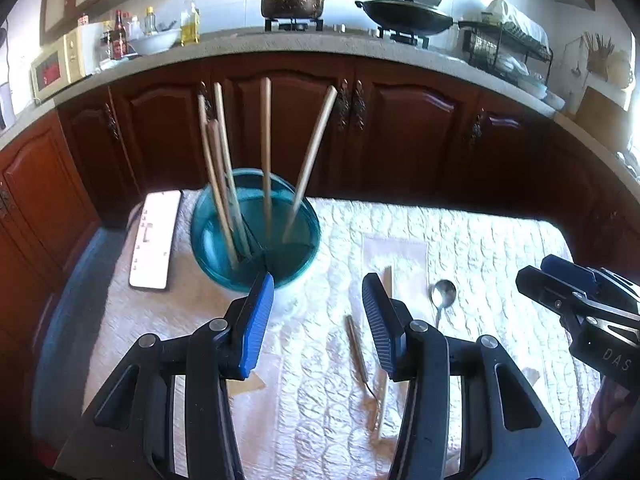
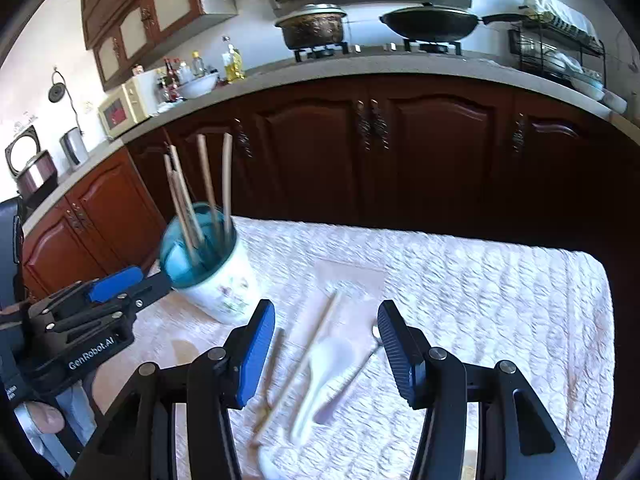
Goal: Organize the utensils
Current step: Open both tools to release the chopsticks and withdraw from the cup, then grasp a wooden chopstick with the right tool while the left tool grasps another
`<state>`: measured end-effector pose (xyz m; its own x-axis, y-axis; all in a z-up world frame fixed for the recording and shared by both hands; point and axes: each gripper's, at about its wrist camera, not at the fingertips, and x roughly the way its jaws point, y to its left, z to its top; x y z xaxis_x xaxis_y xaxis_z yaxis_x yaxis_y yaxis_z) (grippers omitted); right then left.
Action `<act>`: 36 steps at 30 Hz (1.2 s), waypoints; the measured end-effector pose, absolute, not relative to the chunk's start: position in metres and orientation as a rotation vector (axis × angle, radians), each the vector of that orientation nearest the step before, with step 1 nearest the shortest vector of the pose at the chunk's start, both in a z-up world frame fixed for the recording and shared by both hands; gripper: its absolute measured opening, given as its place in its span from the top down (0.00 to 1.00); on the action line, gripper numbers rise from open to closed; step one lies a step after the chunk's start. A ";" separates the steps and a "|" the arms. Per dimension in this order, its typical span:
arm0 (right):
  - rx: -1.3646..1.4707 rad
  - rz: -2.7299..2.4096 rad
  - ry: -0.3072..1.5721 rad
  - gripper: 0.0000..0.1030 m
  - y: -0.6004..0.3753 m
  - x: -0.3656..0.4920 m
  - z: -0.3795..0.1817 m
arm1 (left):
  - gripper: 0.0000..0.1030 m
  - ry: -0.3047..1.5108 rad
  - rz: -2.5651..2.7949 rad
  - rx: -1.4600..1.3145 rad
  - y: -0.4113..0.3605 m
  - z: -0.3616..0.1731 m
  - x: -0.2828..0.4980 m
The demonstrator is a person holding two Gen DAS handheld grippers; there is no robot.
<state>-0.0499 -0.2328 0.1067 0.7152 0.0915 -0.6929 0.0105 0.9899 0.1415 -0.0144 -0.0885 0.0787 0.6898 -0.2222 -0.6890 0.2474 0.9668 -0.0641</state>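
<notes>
Kitchen tabletop under white quilted cloth (image 2: 480, 280). Loose utensils at centre: thin wooden chopstick (image 2: 316, 336), white ceramic soup spoon (image 2: 320, 376), slim steel spoon (image 1: 442, 294). Likely light and stiff; ceramic fragile, steel slippery, so pinch mid-handle. White teal-rimmed ceramic holder (image 2: 224, 288) already keeps chopsticks upright. Left claw (image 1: 318, 320) and right claw (image 2: 326, 354) both apart, empty.

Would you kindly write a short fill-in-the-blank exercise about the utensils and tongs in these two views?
1. The wooden chopsticks stand upright in the teal-rimmed white ceramic ____.
2. Both the left tongs and the right tongs are ____ and hold nothing.
3. The white ceramic soup spoon lies on the quilted white ____.

Missing words: cup; open; cloth
</notes>
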 end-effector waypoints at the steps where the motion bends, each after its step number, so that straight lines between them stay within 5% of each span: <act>1: 0.141 0.040 0.779 0.50 -0.236 -0.051 0.104 | 0.56 0.772 -0.264 0.036 -0.090 0.076 -0.014; 27: 0.241 0.016 0.977 0.50 -0.262 -0.032 0.013 | 0.56 1.024 -0.343 -0.072 -0.080 0.000 0.014; 36: 0.343 0.102 1.021 0.66 -0.267 0.001 -0.012 | 0.56 1.116 -0.409 -0.110 -0.095 -0.036 0.029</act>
